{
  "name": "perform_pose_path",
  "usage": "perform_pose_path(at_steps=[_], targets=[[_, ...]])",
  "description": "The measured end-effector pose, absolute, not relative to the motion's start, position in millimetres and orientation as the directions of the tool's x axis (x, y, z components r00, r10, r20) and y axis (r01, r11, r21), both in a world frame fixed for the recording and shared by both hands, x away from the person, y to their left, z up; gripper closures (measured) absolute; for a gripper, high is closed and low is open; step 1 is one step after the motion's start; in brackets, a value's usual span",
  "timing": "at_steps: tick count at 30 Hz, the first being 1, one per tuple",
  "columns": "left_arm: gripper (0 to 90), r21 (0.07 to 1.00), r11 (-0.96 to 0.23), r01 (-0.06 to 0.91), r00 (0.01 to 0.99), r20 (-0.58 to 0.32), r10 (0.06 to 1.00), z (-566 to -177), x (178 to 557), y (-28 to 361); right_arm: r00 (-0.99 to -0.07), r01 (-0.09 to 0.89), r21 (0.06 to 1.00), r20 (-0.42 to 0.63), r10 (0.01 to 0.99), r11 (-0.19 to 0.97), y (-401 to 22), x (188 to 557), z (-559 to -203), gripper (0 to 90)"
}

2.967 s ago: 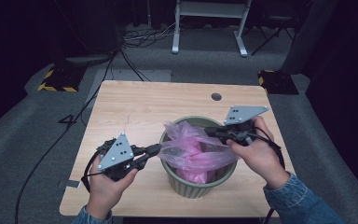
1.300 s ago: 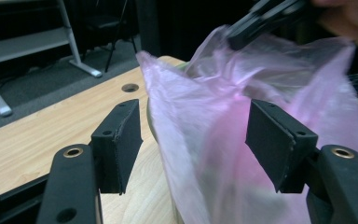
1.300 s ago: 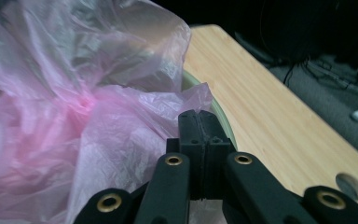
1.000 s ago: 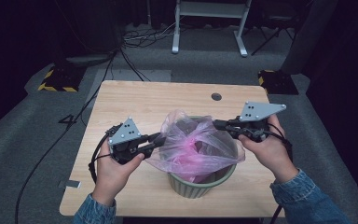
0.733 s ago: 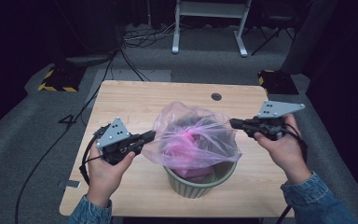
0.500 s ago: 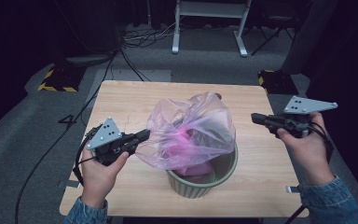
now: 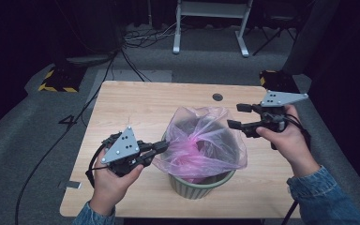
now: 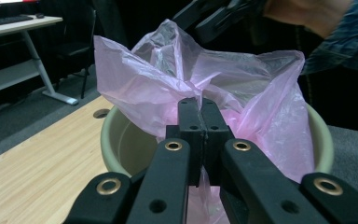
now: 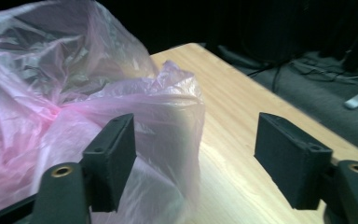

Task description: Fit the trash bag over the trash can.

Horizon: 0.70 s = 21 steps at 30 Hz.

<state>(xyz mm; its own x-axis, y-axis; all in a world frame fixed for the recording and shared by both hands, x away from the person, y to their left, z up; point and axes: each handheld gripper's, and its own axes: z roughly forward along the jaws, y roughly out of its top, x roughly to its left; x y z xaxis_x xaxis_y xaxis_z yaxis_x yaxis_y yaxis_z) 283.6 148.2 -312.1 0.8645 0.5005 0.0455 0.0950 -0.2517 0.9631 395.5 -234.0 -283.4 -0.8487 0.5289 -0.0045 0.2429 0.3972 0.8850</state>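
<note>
L gripper [image 7: 161, 146]: jaws clamped on near-left edge of pink bag [image 7: 201, 145]. Bag: sits in green bin [image 7: 201, 187], puffed above rim, centre of table [image 7: 136, 103]. R gripper [image 7: 236, 116]: jaws just opened, wide apart, beside bag's right edge, nothing pinched.

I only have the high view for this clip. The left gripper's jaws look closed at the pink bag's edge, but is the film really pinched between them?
Observer: Yes. In the left gripper view the left gripper has its jaws shut together on a fold of the pink plastic bag.
Operator: And the right gripper, is it touching the bag?
Observer: No. In the right gripper view the right gripper has just opened; its jaws stand wide apart and the film bulges into the gap without being pressed.
Operator: Is the bag over the bin's rim on the left side?
Observer: Not there. The left gripper view shows the green bin with its near rim bare.
</note>
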Motion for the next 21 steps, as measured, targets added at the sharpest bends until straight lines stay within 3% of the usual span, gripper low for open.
perform_pose_path(at_steps=[5, 6, 7, 10, 21], targets=[[90.0, 0.963, -0.251, 0.096, 0.862, 0.046, 0.505, -312.8, 286.0, 148.8, -0.888, 0.267, 0.860, 0.044, 0.457, 0.436, -207.1, 409.2, -297.7, 30.5], [90.0, 0.963, -0.251, 0.096, 0.862, 0.046, 0.505, -312.8, 286.0, 148.8, -0.893, 0.268, 0.853, 0.046, 0.447, 0.447, -202.5, 410.4, -299.8, 37.4], [90.0, 0.962, -0.252, 0.106, 0.856, 0.041, 0.515, -314.0, 288.2, 149.4, -0.896, 0.268, 0.844, 0.041, 0.442, 0.465, -198.9, 410.3, -300.8, 53.8], [90.0, 0.959, -0.259, 0.115, 0.844, 0.043, 0.535, -317.0, 292.8, 153.1, -0.910, 0.265, 0.817, 0.036, 0.414, 0.512, -194.4, 407.9, -300.6, 88.2], [90.0, 0.959, -0.220, 0.181, 0.791, -0.009, 0.611, -327.0, 300.8, 177.5, -0.839, 0.372, 0.799, 0.072, 0.539, 0.472, -249.0, 401.0, -301.3, 90.0]])
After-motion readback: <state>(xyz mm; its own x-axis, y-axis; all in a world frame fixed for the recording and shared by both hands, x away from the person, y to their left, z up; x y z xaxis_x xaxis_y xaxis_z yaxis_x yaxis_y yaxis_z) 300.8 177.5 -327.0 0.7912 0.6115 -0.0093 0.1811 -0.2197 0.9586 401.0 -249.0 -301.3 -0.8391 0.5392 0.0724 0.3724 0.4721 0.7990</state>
